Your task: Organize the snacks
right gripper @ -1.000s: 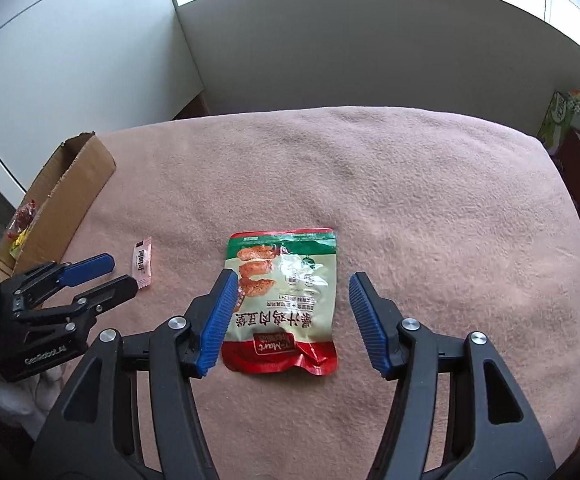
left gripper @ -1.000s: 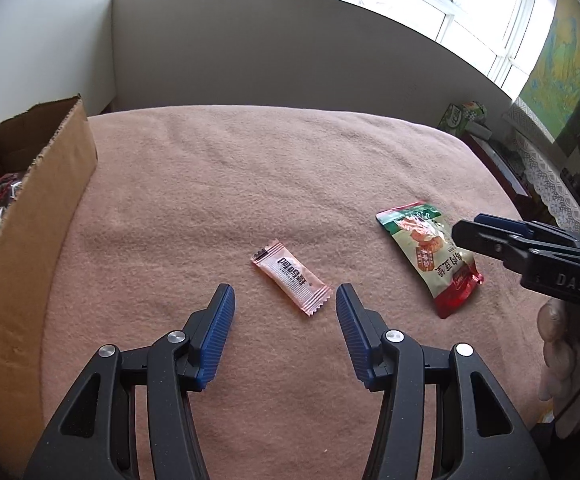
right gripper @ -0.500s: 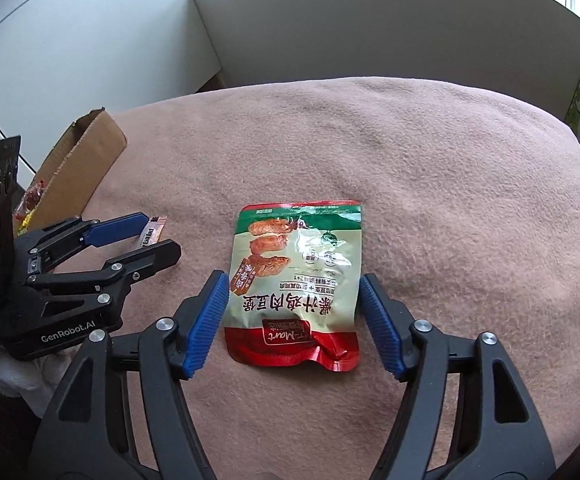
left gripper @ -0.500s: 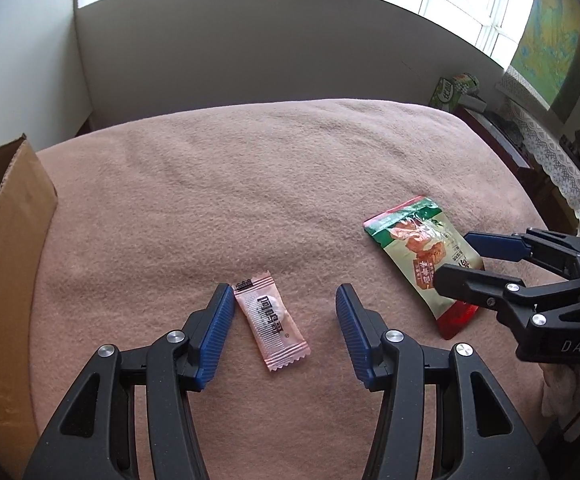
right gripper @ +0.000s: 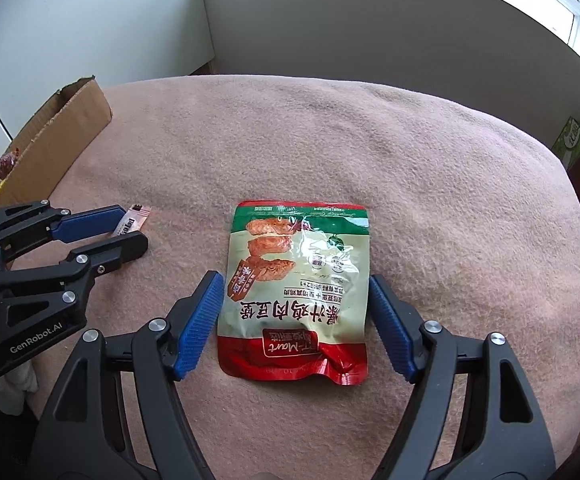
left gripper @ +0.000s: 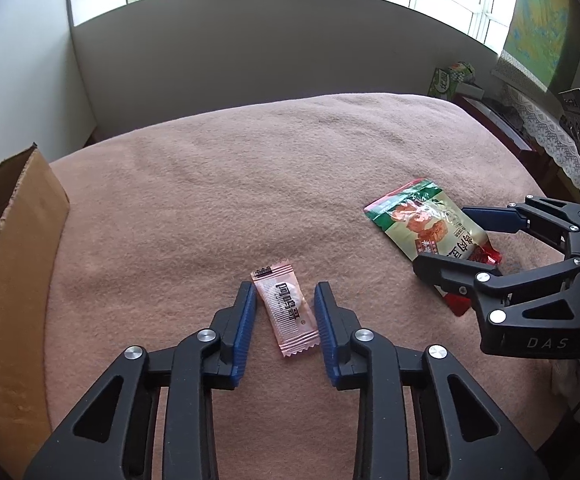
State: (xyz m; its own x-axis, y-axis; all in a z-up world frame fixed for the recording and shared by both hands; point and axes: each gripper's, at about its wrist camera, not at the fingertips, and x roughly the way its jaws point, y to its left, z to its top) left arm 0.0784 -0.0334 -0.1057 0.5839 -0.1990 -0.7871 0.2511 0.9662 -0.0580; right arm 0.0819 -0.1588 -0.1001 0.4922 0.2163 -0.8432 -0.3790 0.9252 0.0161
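Observation:
A small pink candy wrapper (left gripper: 288,312) lies flat on the pink blanket, between the blue pads of my left gripper (left gripper: 285,296). The jaws stand partly closed around it with small gaps on both sides. A green, cream and red snack pouch (right gripper: 296,292) lies flat between the pads of my right gripper (right gripper: 296,292), which is wide open around it. The pouch (left gripper: 426,226) and the right gripper (left gripper: 450,240) also show in the left wrist view. The left gripper (right gripper: 130,228) and the candy tip (right gripper: 132,220) show in the right wrist view.
An open cardboard box (left gripper: 14,264) holding snacks stands at the blanket's left edge, also seen in the right wrist view (right gripper: 50,140). A grey wall panel (left gripper: 270,48) backs the blanket (left gripper: 230,184). A green carton (left gripper: 450,80) and a side table sit far right.
Both grippers have moved forward and down over their snacks. The left jaws have narrowed around the candy. The right jaws stay wide around the pouch.

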